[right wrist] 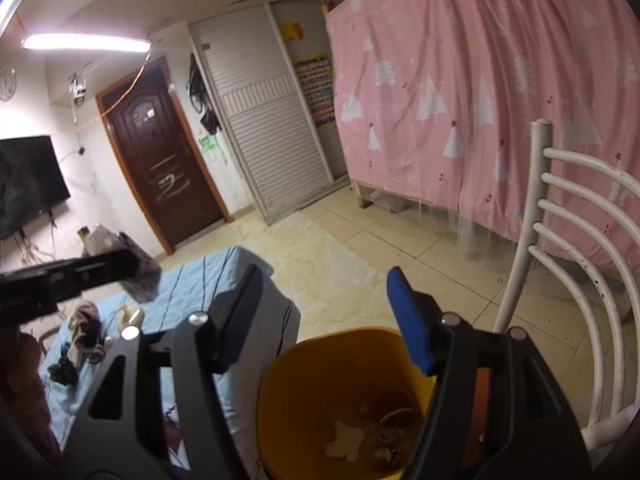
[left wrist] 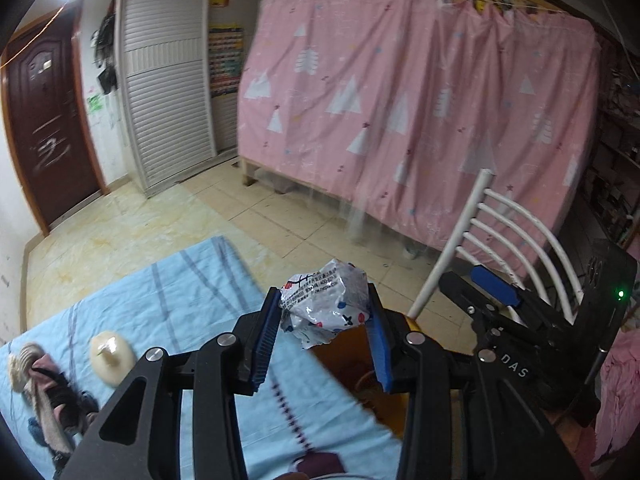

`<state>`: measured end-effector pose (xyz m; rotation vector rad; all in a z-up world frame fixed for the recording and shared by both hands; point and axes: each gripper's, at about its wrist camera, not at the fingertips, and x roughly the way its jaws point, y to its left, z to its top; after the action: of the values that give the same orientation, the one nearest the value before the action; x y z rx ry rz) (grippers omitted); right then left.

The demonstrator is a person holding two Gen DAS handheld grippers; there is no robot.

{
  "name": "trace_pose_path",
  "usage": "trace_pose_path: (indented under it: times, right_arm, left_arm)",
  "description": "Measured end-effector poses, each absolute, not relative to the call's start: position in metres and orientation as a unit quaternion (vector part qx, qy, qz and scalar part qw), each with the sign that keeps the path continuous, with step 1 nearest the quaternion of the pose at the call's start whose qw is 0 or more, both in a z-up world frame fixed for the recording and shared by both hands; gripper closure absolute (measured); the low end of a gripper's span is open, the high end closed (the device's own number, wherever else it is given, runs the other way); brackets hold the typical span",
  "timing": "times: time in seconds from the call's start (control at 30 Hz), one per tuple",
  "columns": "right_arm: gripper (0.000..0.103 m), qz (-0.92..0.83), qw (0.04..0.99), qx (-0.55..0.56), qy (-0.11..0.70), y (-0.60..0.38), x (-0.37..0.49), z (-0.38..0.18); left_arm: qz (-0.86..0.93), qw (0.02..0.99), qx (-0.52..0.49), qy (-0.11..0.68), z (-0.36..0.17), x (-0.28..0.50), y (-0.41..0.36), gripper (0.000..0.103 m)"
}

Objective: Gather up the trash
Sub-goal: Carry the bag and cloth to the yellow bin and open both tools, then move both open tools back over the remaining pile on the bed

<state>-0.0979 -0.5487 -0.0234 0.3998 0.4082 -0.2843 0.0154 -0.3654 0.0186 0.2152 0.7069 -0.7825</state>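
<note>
A light blue striped cloth (left wrist: 192, 280) covers the work surface, which stands on a pale tiled floor (left wrist: 132, 232). At twelve o'clock a pink tree-print curtain (left wrist: 400, 92) hangs around a bed frame; a dark wooden door (left wrist: 44, 120) stands at nine to ten o'clock beside white slatted wardrobe doors (left wrist: 168, 92), and a white metal chair (left wrist: 512, 236) sits at three o'clock. The left gripper (left wrist: 326, 320) is clamped on a crumpled silver wrapper (left wrist: 328, 304), held above the cloth's edge. Just beyond that edge, at five o'clock, stands a yellow bin (right wrist: 304, 368) with scraps at its bottom. The right gripper (right wrist: 324, 312) hovers over the bin, its fingers spread wide with nothing between them. On the cloth at eight o'clock lie a cream rounded object (left wrist: 112, 356), too blurred to identify, and a heap of cloth items (left wrist: 44, 384) partly cut off by the frame. The gripper bodies hide much of the near cloth and bin.
</note>
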Motion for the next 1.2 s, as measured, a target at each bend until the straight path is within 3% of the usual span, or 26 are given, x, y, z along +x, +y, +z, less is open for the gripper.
trace_pose_path:
  times: [0.17,0.37,1.2]
  right_arm:
    - [0.041,-0.146,0.948,0.206,0.191,-0.555,-0.105,-0.023]
    - [0.041,-0.146,0.948,0.212,0.186,-0.555,-0.108,-0.023]
    - [0.030,-0.066,0.960,0.159,0.220,-0.464,-0.059,-0.004]
  left_arm:
    - [-0.387,0.852,0.119,0.332,0.015,0.005,-0.390,0.055]
    - [-0.384,0.852,0.138,0.329,0.009,-0.004,-0.398,0.050]
    - [-0.305,0.890,0.058,0.335,0.039,0.039,-0.275,0.048]
